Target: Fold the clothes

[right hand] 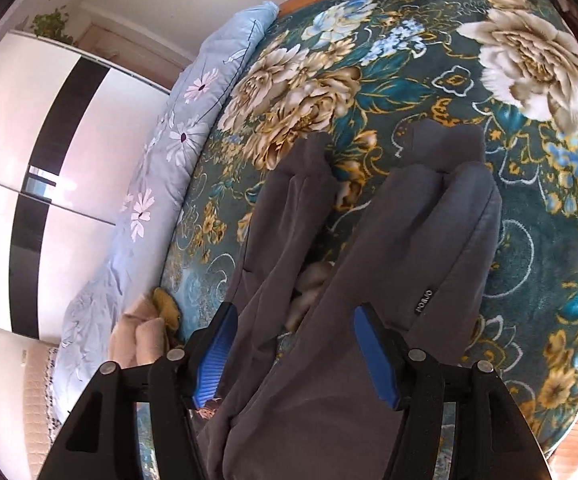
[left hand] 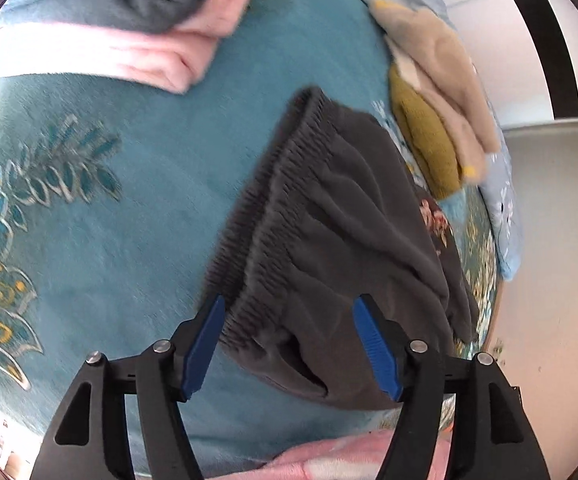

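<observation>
My left gripper [left hand: 289, 348] stands spread over the elastic waistband of the dark grey trousers [left hand: 341, 220], its pads clear of the cloth, and my right gripper [right hand: 293, 352] hangs just as wide above the trouser legs [right hand: 409, 248], which lie doubled on the bed [right hand: 529, 240]. I judge this pair about folded, while the pink garment [left hand: 157, 52] and the beige and mustard pile [left hand: 441, 120] look already done. No container shows in either view.
</observation>
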Motion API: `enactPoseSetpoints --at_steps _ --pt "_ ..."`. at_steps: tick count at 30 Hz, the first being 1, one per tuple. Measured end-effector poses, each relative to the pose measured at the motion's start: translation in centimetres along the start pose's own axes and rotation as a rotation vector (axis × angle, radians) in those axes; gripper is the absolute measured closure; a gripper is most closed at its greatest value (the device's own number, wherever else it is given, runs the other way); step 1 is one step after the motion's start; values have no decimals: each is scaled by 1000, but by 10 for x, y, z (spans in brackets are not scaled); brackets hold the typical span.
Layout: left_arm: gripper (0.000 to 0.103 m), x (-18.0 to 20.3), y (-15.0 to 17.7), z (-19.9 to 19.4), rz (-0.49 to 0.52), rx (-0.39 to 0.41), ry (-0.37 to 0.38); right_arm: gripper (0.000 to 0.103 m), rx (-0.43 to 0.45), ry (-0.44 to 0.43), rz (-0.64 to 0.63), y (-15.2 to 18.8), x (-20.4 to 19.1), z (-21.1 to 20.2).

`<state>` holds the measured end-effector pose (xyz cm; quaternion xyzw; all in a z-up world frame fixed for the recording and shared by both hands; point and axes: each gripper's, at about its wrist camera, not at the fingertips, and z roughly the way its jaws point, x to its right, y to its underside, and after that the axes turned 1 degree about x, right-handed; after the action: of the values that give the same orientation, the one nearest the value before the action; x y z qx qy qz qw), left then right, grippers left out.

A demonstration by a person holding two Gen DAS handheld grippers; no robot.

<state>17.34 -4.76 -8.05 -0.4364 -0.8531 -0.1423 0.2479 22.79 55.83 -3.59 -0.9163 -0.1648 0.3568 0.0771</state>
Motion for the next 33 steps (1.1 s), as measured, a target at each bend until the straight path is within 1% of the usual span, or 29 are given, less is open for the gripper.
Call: enactPoseSetpoints --at_steps 2,4,6,9,12,14,16,19,22,23,25,27,28,29,30,32,33 --pt "33 2 5 5 -8 -21 4 38 1 -17 13 -4 5 -6" --pt "33 1 10 10 -31 -46 28 38 6 -44 23 -7 10 -13" --pt "33 1 16 9 -40 -51 32 37 8 -57 25 -10 14 -19" --pt "33 7 20 9 -25 -50 19 37 -3 -61 18 -14 23 -24" --pt "33 9 26 19 -28 -91 -7 37 -5 -44 -11 -20 33 -30" --pt "33 6 29 28 -59 -122 -6 37 -5 -30 -17 -24 42 -33" --pt "33 1 31 35 -95 -150 -2 37 -13 -35 14 -28 53 -33" --pt "33 -9 30 41 -152 -161 -31 37 -28 -40 64 -31 70 -32" --pt "34 -23 26 42 -219 -136 -56 37 -34 -32 89 -34 82 -31" --pt "34 -26 24 44 -230 -134 -60 37 -33 -29 93 -36 85 -31" --pt "34 -23 25 51 -209 -159 -76 37 -32 -22 102 -40 91 -30" --pt "40 -18 25 57 -181 -181 -92 37 -38 -1 102 -43 98 -28" --pt "49 -15 24 59 -166 -182 -95 37 -43 13 102 -45 102 -26" --pt "57 -12 24 60 -152 -183 -98 37 -46 34 106 -46 107 -25" --pt "58 -10 23 61 -146 -182 -98 37 -48 56 110 -48 111 -23" --pt "68 -11 23 62 -152 -182 -96 37 -45 77 121 -52 119 -20" --pt "70 -12 23 62 -155 -181 -96 37 -46 77 133 -54 123 -18"
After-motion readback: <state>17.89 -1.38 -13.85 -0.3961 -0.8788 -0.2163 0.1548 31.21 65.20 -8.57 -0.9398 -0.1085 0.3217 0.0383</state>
